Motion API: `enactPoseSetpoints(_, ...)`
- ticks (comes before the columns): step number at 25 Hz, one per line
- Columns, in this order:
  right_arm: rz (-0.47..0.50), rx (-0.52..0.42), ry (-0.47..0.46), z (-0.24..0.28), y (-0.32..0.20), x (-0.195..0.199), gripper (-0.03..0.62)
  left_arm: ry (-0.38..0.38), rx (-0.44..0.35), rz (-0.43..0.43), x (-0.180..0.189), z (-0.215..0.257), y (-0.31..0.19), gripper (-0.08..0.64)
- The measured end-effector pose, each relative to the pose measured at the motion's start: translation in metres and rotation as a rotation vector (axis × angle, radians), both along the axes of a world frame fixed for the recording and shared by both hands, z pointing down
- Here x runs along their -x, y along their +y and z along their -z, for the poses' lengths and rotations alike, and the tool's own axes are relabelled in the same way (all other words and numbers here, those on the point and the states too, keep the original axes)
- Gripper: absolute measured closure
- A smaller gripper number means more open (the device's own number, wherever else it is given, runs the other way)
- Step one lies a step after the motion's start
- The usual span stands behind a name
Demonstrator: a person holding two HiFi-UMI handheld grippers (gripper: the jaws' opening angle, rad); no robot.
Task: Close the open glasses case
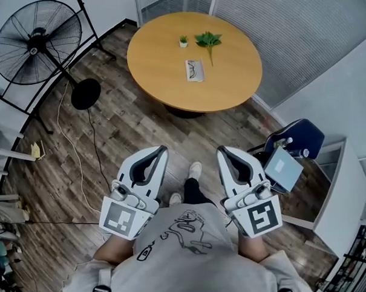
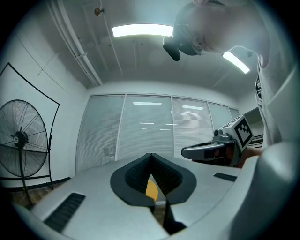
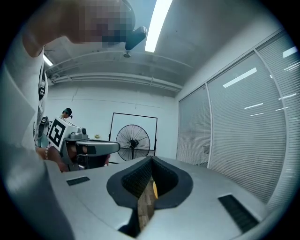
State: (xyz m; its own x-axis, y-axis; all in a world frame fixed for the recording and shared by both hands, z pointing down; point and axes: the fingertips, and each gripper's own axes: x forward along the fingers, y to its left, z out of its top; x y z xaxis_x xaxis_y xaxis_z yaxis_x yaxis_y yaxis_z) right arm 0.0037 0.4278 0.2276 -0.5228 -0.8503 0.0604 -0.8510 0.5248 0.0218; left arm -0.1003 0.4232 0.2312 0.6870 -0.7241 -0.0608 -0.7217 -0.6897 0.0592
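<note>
Upper centre of frame, an open glasses case [image 1: 194, 70] lies on a round table [image 1: 161, 64]; lower down, well apart from it, the left gripper [image 1: 163, 149] and right gripper [image 1: 222, 150] each have jaws pressed together, empty.

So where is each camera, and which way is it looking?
Head view: on the person's head, looking down at the round table and glasses case; left gripper, right gripper, shirt, shoe show.
Left gripper view: on the left gripper, facing the window blinds along its shut jaws; the right gripper shows.
Right gripper view: on the right gripper, facing the fan along its shut jaws; the left gripper shows.
Shared: all three show the fan.
</note>
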Motion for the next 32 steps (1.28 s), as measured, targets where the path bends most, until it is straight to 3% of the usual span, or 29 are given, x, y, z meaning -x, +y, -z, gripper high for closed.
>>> enactPoseSetpoints(7, 0.012, 0.008, -0.003, -0.003, -0.033, -0.015, 0.583, 0.063, 0.017, 0.023, -0.015, 0.005, -0.035, 0.54)
enactPoseSetpoints(26, 0.049, 0.009, -0.019, -0.004, -0.133, -0.08, 0.583, 0.046, 0.015, 0.056, -0.082, 0.006, -0.131, 0.539)
enactPoseSetpoints(32, 0.058, 0.013, -0.017, -0.006, -0.166, -0.1, 0.583, -0.022, 0.008, 0.051, -0.102, 0.0, -0.163, 0.54)
